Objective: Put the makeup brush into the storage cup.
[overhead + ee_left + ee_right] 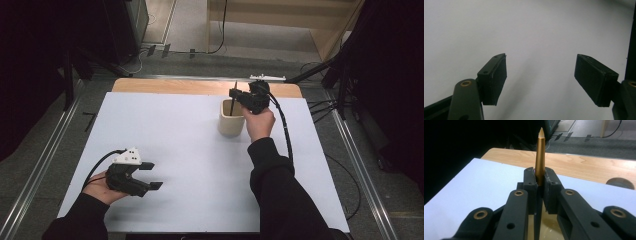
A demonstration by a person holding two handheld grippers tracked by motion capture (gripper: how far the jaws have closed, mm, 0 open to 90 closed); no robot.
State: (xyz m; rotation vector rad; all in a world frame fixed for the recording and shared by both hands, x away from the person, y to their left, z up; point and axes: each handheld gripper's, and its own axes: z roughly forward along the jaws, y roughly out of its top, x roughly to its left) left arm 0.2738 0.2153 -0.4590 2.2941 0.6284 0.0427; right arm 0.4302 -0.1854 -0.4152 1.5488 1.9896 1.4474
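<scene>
White tabletop, wooden strip (far edge), floor cables

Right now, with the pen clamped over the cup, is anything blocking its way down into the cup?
Nothing visible blocks it. The right gripper is shut on the gold pen, held upright directly above the open mouth of the beige cup. What the cup's inside shows looks bare. The left gripper rests open, far off over the white table.
</scene>
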